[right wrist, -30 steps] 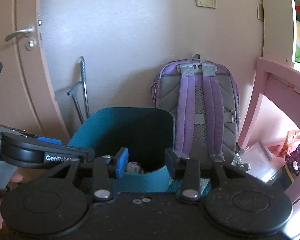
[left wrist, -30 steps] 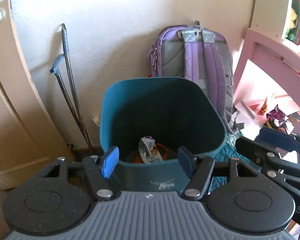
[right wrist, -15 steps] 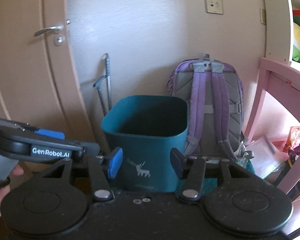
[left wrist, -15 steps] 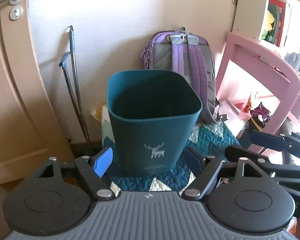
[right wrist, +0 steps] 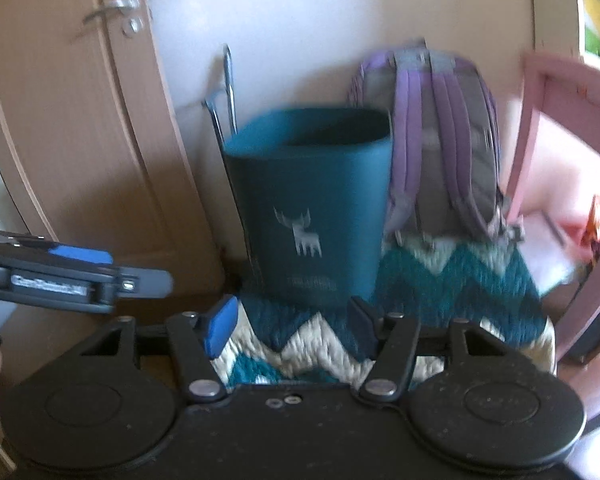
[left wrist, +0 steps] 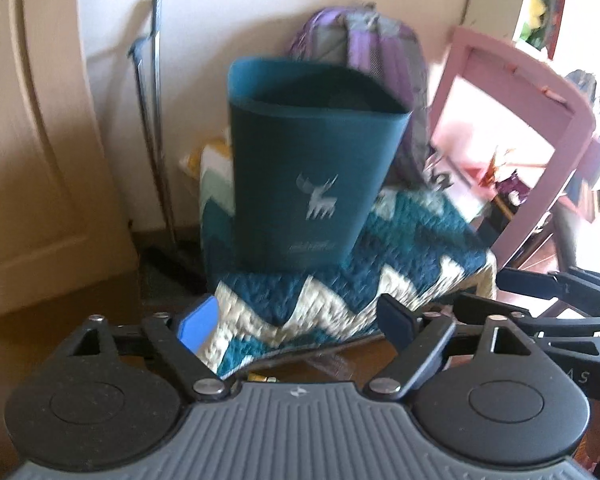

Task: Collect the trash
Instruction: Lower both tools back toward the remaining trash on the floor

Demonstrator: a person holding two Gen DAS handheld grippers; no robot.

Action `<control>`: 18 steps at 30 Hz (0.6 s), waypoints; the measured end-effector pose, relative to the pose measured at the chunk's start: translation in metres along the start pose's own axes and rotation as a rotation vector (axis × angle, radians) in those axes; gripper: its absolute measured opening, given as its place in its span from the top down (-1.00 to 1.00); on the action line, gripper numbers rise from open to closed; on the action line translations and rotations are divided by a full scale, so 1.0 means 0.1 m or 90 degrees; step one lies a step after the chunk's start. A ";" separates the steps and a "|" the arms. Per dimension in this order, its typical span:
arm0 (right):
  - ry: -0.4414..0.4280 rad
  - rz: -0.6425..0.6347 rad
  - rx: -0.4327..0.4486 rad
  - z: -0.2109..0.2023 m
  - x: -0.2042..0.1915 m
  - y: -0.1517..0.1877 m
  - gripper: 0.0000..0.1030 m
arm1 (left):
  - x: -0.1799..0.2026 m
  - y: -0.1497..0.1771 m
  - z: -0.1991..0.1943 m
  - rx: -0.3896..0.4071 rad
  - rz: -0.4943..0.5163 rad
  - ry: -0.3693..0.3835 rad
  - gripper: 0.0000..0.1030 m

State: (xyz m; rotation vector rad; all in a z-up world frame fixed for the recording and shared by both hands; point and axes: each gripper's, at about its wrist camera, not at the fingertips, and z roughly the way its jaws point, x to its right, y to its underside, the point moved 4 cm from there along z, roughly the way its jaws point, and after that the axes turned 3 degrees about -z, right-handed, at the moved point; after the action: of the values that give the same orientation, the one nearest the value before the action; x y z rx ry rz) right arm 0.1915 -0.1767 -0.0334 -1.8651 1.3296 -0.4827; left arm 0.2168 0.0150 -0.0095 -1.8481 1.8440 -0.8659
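- On the far edge of a zigzag rug (left wrist: 340, 292) stands the teal bin (left wrist: 312, 168), upright, with a purple backpack (right wrist: 444, 140) just behind it.
- Left gripper (left wrist: 300, 326): jaws apart, just been opening, nothing between them.
- Right gripper (right wrist: 290, 326): jaws likewise apart, just been opening, clamping nothing, over the rug's near edge.

Teal deer-printed trash bin (left wrist: 308, 168) stands upright on a zigzag rug (left wrist: 340, 292).
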 end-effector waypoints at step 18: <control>0.076 0.193 -0.290 2.14 0.62 1.96 -0.18 | -0.66 1.66 2.40 -0.224 -0.084 -0.072 -0.97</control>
State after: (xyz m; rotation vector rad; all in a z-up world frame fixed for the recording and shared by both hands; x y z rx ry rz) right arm 0.2403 -0.1825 -0.3261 -1.9587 1.8879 -0.1389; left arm 0.2558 0.0345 -0.3055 -2.2003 1.9141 -0.4859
